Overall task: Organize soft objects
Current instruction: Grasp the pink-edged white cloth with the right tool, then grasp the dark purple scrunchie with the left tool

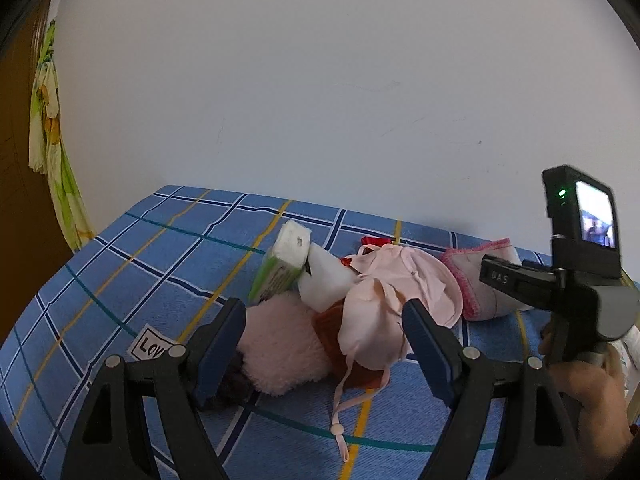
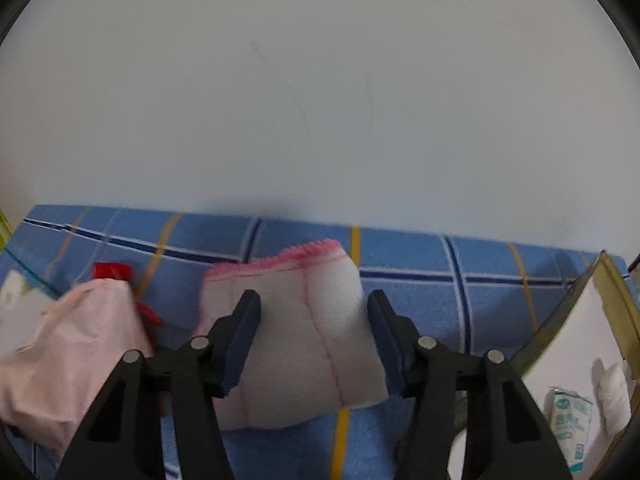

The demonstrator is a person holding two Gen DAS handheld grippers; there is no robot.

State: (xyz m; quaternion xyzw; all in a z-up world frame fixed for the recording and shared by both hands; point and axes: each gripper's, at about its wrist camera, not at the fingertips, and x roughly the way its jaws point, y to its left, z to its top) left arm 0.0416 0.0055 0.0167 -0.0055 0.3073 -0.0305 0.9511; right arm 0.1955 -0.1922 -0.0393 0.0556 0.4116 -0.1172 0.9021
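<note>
On the blue checked bed sheet [image 1: 140, 260] lies a heap of soft things. It holds a fluffy pink plush [image 1: 280, 344], a pale pink cloth piece with a cord [image 1: 392, 300], a green tissue pack [image 1: 280, 268] and a white lump [image 1: 324, 280]. My left gripper [image 1: 324, 308] stands open just above the plush and the pink cloth, touching neither. A folded white towel with pink edging [image 2: 304, 340] lies between the fingers of my right gripper [image 2: 312, 304]. No pinch shows, and the view is blurred. The same towel [image 1: 476, 284] lies under the right gripper's finger [image 1: 504, 278].
A white box with a tan rim [image 2: 576, 312] stands at the right and holds a tissue packet [image 2: 568, 432] and a white soft item [image 2: 616, 396]. A pale wall runs along the bed's far edge. A floral cloth [image 1: 52, 140] hangs by a wooden door at left.
</note>
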